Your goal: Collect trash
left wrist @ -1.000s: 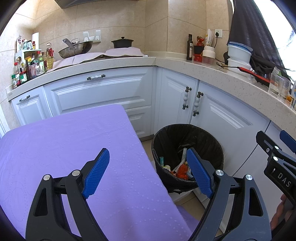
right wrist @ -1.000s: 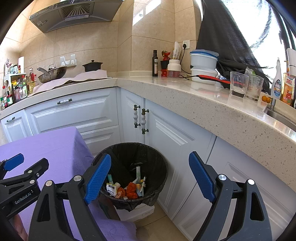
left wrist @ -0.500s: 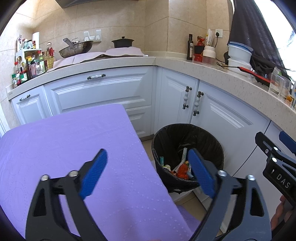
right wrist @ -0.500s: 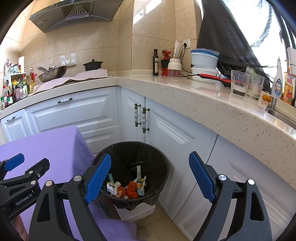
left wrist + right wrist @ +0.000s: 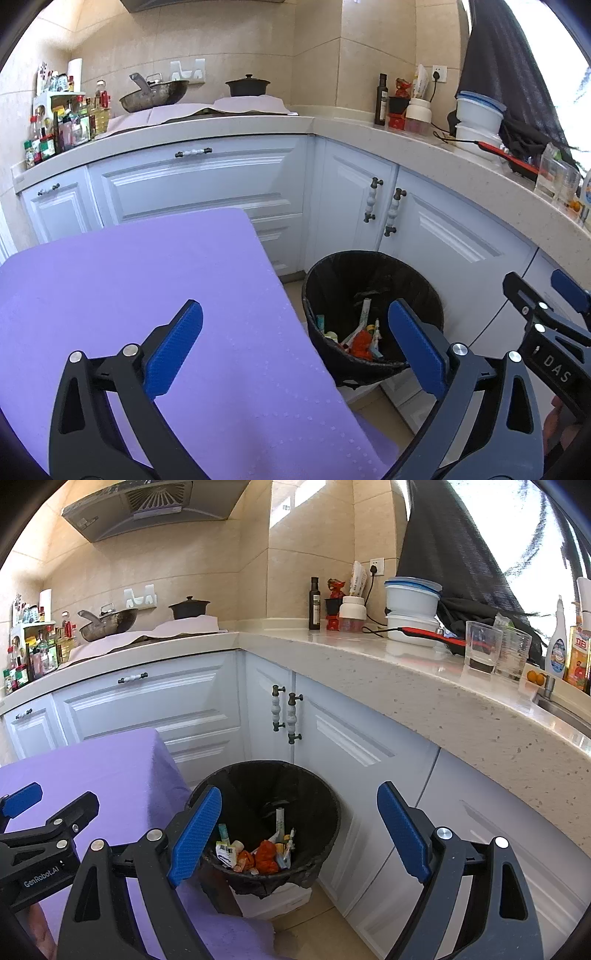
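Observation:
A black-lined trash bin stands on the floor by the white corner cabinets, with wrappers and red scraps in its bottom. In the right wrist view the bin lies straight ahead, its trash showing. My left gripper hangs over the purple table's right edge, its jaws opening wide with nothing between them. My right gripper is open and empty above the bin. Each gripper shows at the edge of the other's view.
A purple-covered table fills the left. White cabinets and a speckled counter wrap round the corner behind the bin. On the counter stand a wok, a black pot, bottles, tubs and glasses. Tiled floor shows beside the bin.
The left gripper's jaws have spread a little wider. Both hands and the bin stay where they were.

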The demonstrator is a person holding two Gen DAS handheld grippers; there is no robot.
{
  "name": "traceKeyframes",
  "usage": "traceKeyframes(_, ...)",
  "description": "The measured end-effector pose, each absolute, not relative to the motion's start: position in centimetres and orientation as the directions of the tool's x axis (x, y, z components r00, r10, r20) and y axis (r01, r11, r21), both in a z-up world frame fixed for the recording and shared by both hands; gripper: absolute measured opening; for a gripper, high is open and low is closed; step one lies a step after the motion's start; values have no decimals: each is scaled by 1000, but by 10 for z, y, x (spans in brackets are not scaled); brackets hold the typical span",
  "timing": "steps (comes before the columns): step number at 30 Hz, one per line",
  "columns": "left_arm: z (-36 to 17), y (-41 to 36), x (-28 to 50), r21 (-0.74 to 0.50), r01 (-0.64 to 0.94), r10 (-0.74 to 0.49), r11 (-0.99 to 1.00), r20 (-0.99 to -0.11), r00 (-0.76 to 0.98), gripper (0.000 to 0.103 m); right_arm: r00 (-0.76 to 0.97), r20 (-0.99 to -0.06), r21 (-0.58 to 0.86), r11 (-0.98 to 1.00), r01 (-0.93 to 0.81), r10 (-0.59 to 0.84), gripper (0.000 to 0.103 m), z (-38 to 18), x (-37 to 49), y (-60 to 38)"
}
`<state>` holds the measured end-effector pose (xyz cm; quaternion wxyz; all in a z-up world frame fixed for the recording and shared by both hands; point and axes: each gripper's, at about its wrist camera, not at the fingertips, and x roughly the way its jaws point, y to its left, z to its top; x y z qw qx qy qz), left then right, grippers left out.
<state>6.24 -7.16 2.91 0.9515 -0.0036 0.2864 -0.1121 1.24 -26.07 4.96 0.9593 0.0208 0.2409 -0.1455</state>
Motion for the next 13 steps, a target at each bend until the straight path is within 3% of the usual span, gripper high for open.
traceKeyframes(4,29,-65,65,-48,200,-193,979,-551,812,98,842,-475,-25,961,276,-255,84,48,15,-257)
traceKeyframes(13,4,31,94,33,-52,61,998,-643,763,98,839,-540,0,997,78,-66,85,37,47,-209)
